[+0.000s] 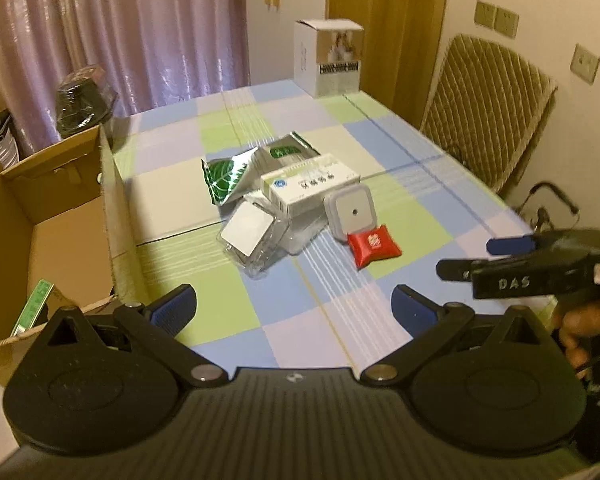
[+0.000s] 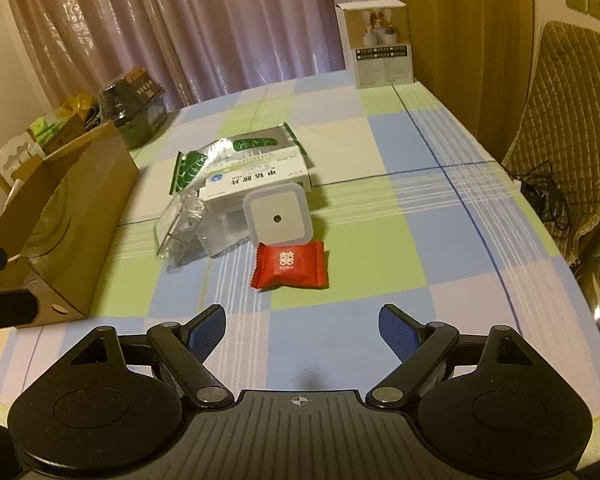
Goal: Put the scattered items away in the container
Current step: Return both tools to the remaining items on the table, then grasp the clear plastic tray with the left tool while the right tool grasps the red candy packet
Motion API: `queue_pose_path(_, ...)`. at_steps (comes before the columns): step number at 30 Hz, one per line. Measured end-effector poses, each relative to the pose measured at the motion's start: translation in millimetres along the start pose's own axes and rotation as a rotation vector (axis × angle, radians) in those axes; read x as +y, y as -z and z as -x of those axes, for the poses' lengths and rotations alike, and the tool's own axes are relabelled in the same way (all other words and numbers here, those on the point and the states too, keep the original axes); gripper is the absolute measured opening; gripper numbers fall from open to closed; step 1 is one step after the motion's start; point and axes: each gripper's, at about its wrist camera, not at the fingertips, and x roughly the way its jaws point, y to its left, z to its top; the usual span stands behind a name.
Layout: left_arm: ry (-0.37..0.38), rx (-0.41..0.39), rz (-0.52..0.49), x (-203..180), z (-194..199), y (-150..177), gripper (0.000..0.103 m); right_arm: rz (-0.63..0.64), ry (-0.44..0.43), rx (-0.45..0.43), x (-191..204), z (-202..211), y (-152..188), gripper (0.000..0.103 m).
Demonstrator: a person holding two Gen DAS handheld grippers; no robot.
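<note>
Red sachet (image 2: 289, 265) bears a white double-happiness character; gripper (image 1: 496, 258) reads "DAS".

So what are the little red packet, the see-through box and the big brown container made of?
The red packet looks like glossy plastic or foil film: it is puffy, with crimped ends. The see-through box seems to be hard clear plastic, with sharp edges and bright reflections. The brown container looks like matte corrugated cardboard, with folded flaps and a raw cut edge.
</note>
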Motion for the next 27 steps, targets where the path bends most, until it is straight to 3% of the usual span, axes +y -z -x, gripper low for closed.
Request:
queue_pose_path(6, 0.001, 0.034, -0.050, 5.2, -41.7, -2.3, 0.102, 0.009, 0.005, 0.027, -5.1, -23.8, -2.7, 0.089)
queue_pose_path(13, -0.031, 0.074, -0.118, 9.3, -85.4, -13.0, 0.102, 0.041, 0.000, 0.040, -5.0, -54.4, -10.7, 0.089)
queue_pose_path(17, -0.077, 0.134, -0.142, 11.1, -112.7, -24.8, 0.102, 0.073, 0.014, 0.036, -5.6, -68.6, -13.2, 0.089)
queue_pose_path(21, -0.085, 0.162, -0.033, 24.0, -136.0, -37.6, 0.102, 0.113, 0.028, 0.022, -3.0, -77.9, -11.9, 0.089)
queue_pose_path(27, -0.043, 0.158, 0.285, 50.7, -156.9, -49.3, 0.101, 0.144, 0.024, 0.009, 1.8, -90.3, -6.5, 0.089)
